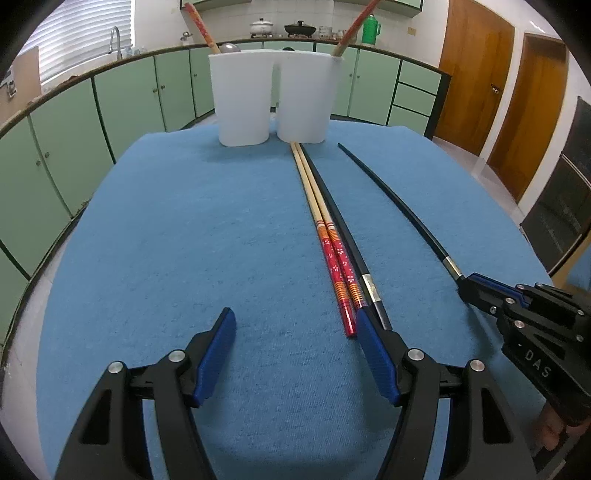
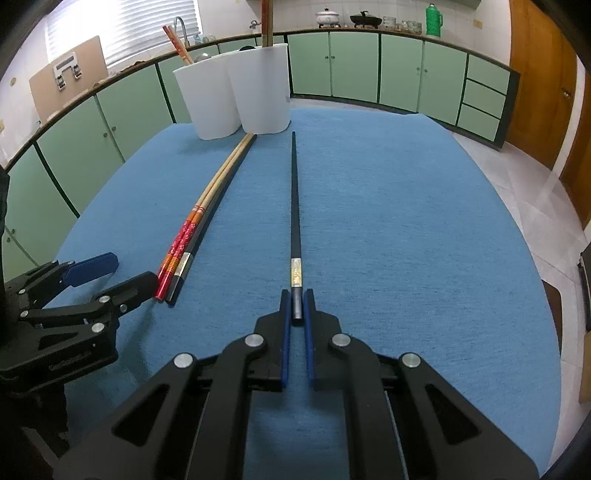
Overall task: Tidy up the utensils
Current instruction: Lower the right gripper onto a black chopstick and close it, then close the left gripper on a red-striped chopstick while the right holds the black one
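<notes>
Mid pick-up, judging by the grip: right gripper (image 2: pixel 297 308) pinched narrow on the black chopstick (image 2: pixel 294 206), tip aimed at the white holder (image 2: pixel 240 96). Next, likely a lift and tilt into a cup (red pair (image 1: pixel 338 266) waiting left of it). Left gripper (image 1: pixel 295 332) spread wide, empty. Blue cloth (image 1: pixel 184 240) underneath; green cabinets (image 1: pixel 122 99) behind the holder.

green cabinets (image 1: pixel 122 96) line the wall; wooden doors (image 1: pixel 476 85) right, blinds-covered window (image 1: pixel 85 33) left, tiled floor (image 2: pixel 535 184).
</notes>
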`<control>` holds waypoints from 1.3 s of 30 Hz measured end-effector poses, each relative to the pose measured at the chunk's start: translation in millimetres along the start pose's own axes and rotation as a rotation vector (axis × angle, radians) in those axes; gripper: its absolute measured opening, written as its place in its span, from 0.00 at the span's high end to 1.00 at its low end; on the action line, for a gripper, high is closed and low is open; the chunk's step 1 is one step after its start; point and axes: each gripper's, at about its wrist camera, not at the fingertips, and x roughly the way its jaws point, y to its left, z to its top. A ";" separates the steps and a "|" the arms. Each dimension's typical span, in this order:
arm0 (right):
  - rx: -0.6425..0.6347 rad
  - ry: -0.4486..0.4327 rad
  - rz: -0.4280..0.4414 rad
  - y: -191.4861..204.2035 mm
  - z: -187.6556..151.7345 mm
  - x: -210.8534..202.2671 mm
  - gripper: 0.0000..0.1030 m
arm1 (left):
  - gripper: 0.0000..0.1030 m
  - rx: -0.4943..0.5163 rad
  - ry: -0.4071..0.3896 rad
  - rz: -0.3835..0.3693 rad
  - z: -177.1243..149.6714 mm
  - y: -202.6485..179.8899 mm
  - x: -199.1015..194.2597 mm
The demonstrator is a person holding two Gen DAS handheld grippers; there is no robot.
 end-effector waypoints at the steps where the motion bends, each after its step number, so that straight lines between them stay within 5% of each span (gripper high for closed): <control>1: 0.001 0.000 0.002 -0.4 -0.1 -0.2 0.94 | 0.35 0.003 0.001 0.004 -0.5 0.7 -0.3; 9: 0.000 0.001 0.016 -2.7 -0.8 -1.4 0.94 | 0.36 -0.019 0.000 0.072 -6.6 17.3 -4.2; 18: -0.041 0.005 0.090 -7.5 -7.1 -10.1 0.78 | 0.37 -0.066 -0.025 0.027 -15.6 31.0 -17.1; 30: -0.054 0.008 0.076 -4.6 -7.0 -9.6 0.78 | 0.36 -0.050 -0.015 0.024 -10.9 22.5 -10.5; 39: -0.051 0.006 0.086 -4.7 -4.8 -5.4 0.78 | 0.61 -0.010 -0.014 0.021 -7.4 11.7 -5.1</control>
